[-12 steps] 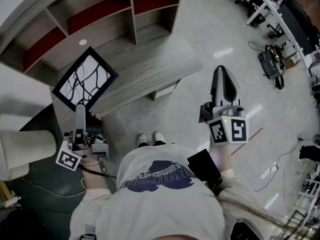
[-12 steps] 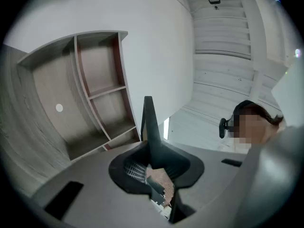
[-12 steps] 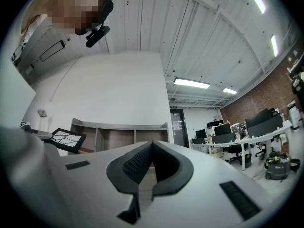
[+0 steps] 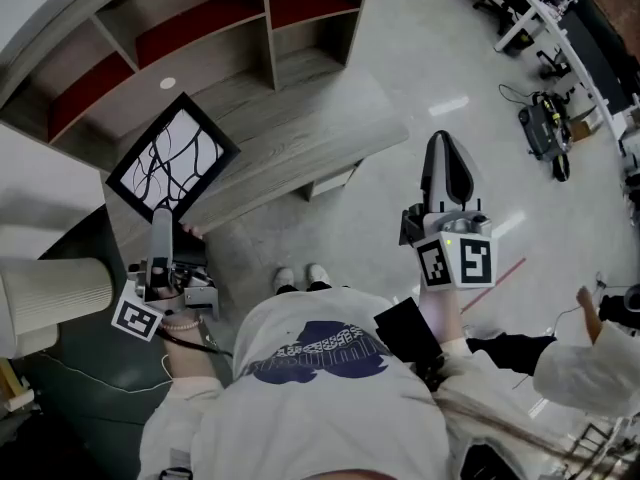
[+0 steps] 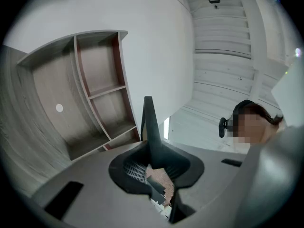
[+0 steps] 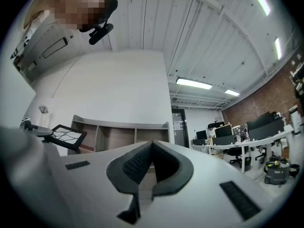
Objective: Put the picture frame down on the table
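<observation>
Grey worktop [image 4: 300, 138] is sitting under the picture frame [image 4: 172, 158], which the left gripper [image 4: 160, 223] is clamping by its lower corner, fingers tight on it. The right gripper [image 4: 446, 153] is hanging closed and empty. I'd be lowering it flat and letting go only once it's resting.

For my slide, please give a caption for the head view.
Left hand-held gripper holds the picture frame by a corner over the wooden table; right hand-held gripper shut, empty.

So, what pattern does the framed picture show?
The picture frame shows black branching lines on white; head view.
</observation>
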